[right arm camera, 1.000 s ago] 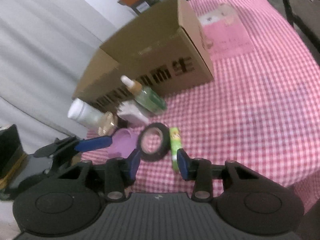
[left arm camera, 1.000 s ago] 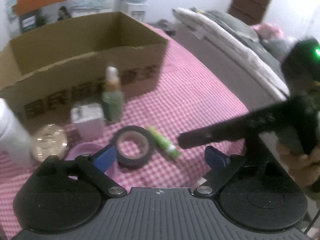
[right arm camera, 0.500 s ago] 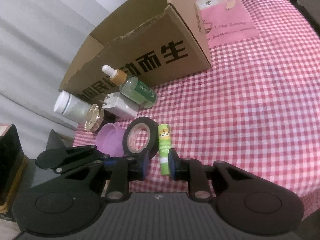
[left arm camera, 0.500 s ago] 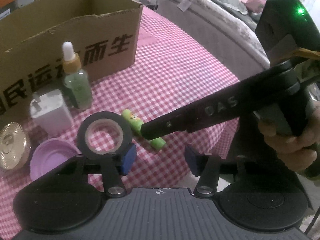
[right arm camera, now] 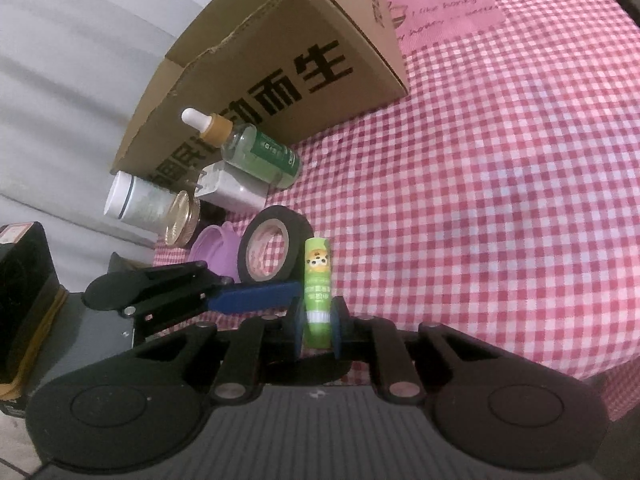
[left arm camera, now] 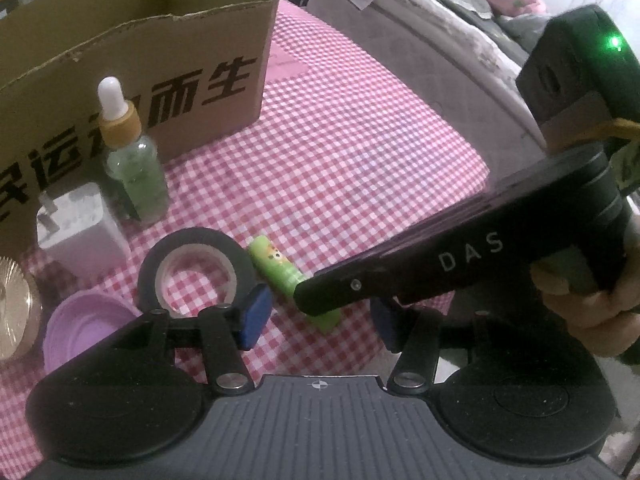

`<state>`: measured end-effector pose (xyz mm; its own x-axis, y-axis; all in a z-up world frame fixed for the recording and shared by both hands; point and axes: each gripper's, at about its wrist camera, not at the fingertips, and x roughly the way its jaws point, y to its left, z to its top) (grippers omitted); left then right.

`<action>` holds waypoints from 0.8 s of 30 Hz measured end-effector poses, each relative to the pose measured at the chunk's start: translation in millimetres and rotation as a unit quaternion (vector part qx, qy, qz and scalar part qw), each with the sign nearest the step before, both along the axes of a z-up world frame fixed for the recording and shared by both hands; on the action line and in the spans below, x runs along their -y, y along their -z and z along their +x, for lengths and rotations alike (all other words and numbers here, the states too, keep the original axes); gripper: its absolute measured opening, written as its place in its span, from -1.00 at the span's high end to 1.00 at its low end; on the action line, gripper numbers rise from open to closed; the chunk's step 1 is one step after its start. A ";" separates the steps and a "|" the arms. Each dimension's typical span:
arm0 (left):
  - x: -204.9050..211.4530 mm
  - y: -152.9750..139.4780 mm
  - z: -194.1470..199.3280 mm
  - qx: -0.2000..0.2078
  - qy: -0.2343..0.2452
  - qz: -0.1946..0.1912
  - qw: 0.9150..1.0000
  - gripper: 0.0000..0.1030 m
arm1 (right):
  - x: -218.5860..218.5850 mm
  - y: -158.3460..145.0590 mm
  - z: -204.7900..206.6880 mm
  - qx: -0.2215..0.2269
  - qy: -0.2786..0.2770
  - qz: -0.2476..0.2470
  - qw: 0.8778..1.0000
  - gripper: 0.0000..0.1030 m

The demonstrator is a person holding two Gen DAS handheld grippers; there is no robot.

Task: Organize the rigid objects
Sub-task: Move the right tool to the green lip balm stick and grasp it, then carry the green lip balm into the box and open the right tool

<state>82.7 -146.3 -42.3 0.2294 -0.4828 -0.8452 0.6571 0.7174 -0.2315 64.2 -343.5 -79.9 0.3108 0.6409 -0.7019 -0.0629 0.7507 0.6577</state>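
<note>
A green tube [right arm camera: 316,272] with a cartoon face lies on the pink checked cloth [right arm camera: 500,200]. My right gripper [right arm camera: 318,330] is shut on its near end, a pad pressing each side. In the left wrist view the right gripper [left arm camera: 320,300] reaches in from the right over the tube [left arm camera: 276,264]. My left gripper [left arm camera: 320,322] hovers low, its jaws opening. The tube's end and the right gripper's tip sit between its pads, untouched. Its blue finger [right arm camera: 256,298] lies just in front of the black tape roll [right arm camera: 280,214].
An open cardboard box [left arm camera: 160,60] stands behind. In front of it are a green dropper bottle [left arm camera: 134,172], a white charger [left arm camera: 80,224], a purple lid [left arm camera: 84,332], a gold lid [right arm camera: 182,220] and a white jar [right arm camera: 136,200]. A bed [left arm camera: 400,40] lies beyond the table.
Both grippers have come down closer to the items. The right jaws closed onto the green tube. The left jaws narrowed from wide apart.
</note>
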 end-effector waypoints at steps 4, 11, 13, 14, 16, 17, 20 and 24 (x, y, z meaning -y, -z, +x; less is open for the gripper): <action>1.9 0.2 2.9 -0.004 -0.003 -0.002 1.000 -0.06 | -6.3 -0.5 9.2 0.000 0.000 -0.007 1.000 0.68; 6.9 -1.9 1.2 0.006 -0.015 0.003 1.000 -0.03 | -11.8 0.2 19.7 -0.004 -0.011 -0.005 1.000 0.67; 8.8 -1.7 0.8 0.012 -0.018 0.005 1.000 0.03 | -13.7 0.8 21.4 -0.001 -0.012 -0.004 1.000 0.67; 9.5 -2.1 -0.3 0.017 -0.019 0.007 1.000 0.04 | -14.6 2.0 22.1 -0.001 -0.011 -0.001 1.000 0.66; 9.3 -2.1 -0.3 0.018 -0.019 0.009 1.000 0.05 | -13.9 3.1 21.5 0.001 -0.007 0.004 1.000 0.66; 9.5 -2.4 -0.6 0.018 -0.020 0.010 1.000 0.05 | -12.3 3.2 20.3 0.002 -0.002 0.008 1.000 0.65; 9.9 -3.8 -2.3 0.021 -0.021 0.011 1.000 0.05 | -8.8 2.3 15.0 0.008 0.011 0.014 1.000 0.66; 11.2 -5.9 -4.6 0.037 -0.017 0.012 0.999 0.05 | -6.6 -3.2 6.3 0.018 0.023 0.023 0.999 0.68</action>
<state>78.1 -157.5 -36.4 0.3082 -0.4536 -0.8362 0.6472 0.7442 -0.1652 70.5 -336.9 -76.7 0.3661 0.6564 -0.6596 -0.0534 0.7225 0.6893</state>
